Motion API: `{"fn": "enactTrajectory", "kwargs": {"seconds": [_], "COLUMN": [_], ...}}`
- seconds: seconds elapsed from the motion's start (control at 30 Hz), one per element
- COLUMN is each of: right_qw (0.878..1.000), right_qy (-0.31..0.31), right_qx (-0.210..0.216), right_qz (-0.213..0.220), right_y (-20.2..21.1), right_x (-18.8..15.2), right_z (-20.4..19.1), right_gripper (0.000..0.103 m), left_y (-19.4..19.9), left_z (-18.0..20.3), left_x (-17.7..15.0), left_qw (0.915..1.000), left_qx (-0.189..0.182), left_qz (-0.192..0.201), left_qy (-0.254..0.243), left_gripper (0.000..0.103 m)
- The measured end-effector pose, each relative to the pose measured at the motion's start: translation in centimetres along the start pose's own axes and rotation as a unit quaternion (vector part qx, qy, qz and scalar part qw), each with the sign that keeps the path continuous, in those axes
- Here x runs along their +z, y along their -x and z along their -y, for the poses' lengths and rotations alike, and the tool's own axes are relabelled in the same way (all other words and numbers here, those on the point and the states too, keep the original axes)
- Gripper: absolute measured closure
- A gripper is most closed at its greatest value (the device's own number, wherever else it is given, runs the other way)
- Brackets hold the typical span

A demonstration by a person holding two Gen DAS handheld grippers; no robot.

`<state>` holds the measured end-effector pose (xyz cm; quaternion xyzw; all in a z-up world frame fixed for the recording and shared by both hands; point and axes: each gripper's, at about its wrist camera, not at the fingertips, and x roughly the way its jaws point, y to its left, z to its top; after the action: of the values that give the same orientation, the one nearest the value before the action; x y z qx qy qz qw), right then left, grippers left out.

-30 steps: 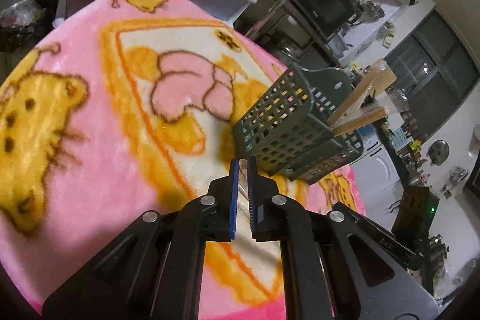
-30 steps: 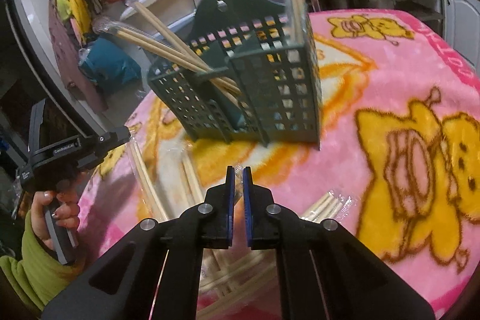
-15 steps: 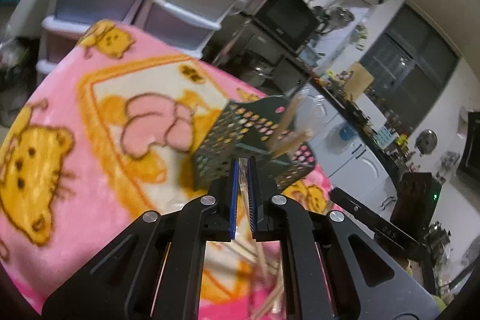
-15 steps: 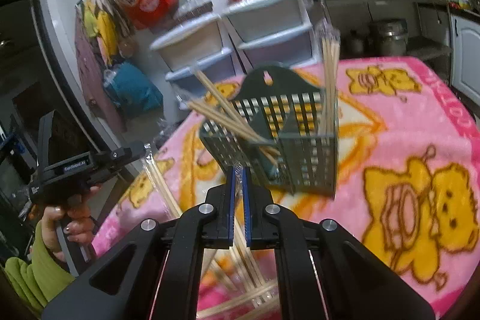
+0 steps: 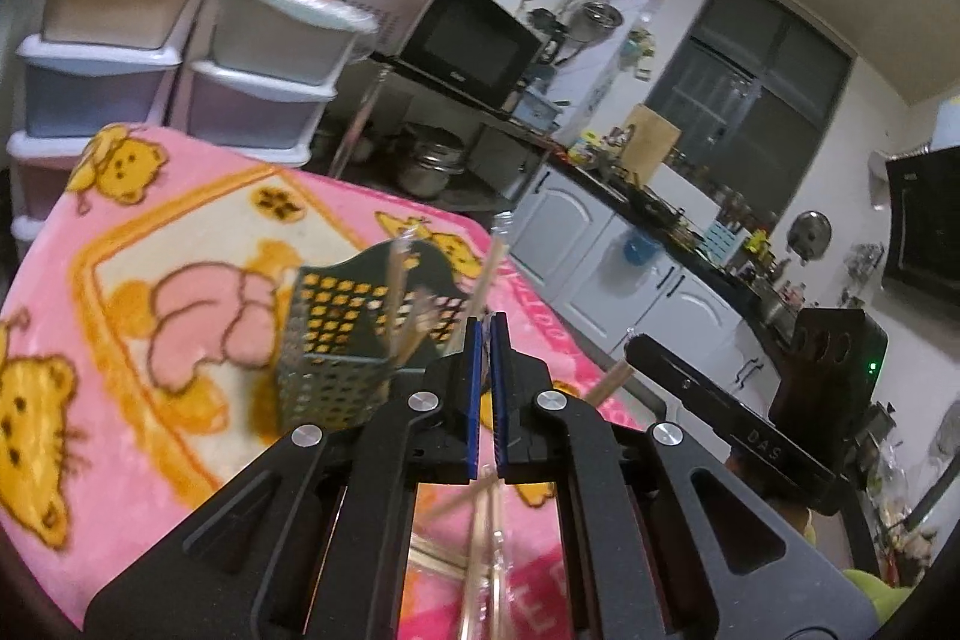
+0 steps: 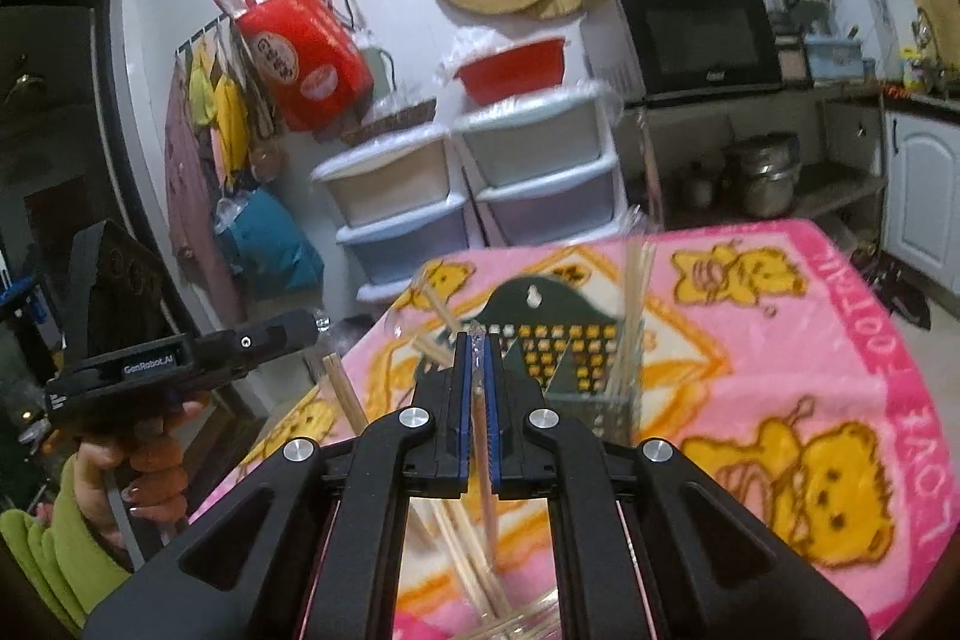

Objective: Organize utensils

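Note:
A dark green mesh utensil basket (image 5: 336, 340) (image 6: 564, 340) stands on the pink cartoon blanket (image 5: 90, 292) (image 6: 840, 340) with several wrapped chopstick pairs upright in it. My left gripper (image 5: 485, 334) is shut on a wrapped chopstick pair (image 5: 489, 268) and holds it raised, just right of the basket. My right gripper (image 6: 475, 346) is shut on another wrapped chopstick pair (image 6: 483, 454), raised in front of the basket. More wrapped chopsticks (image 6: 462, 538) lie on the blanket below it.
Stacked plastic drawers (image 5: 150, 58) (image 6: 480, 184) stand behind the table. A microwave (image 5: 462, 40) and kitchen counter (image 5: 648, 208) lie beyond. The other hand-held gripper shows in each view, right one (image 5: 738, 430) and left one (image 6: 180, 364).
Both grippers have risen and pulled back from the basket, each carrying a wrapped chopstick pair. The basket now looks smaller and lower in both views.

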<state>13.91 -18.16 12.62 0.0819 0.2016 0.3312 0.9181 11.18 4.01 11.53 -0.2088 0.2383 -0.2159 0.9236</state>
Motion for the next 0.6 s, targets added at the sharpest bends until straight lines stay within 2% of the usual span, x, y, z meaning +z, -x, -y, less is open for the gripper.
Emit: {"fn": "enactTrajectory", "kwargs": {"seconds": [0.23, 0.6], "right_qw": [0.999, 0.998], "right_qy": [0.007, 0.001], "right_qx": [-0.019, -0.025], "right_qz": [0.037, 0.065], "right_y": [1.8, 3.5], "right_x": [1.1, 1.8], "right_z": [0.7, 1.5], "right_gripper": [0.100, 0.100], "left_y": [-0.6, -1.7], "left_z": [2.5, 5.3], "left_x": [1.2, 2.7], "left_qw": [0.9994, 0.9976], "left_qx": [-0.021, -0.046], "left_qz": [0.007, 0.013], "left_qy": [-0.025, -0.050], "left_gripper": [0.102, 0.102]}}
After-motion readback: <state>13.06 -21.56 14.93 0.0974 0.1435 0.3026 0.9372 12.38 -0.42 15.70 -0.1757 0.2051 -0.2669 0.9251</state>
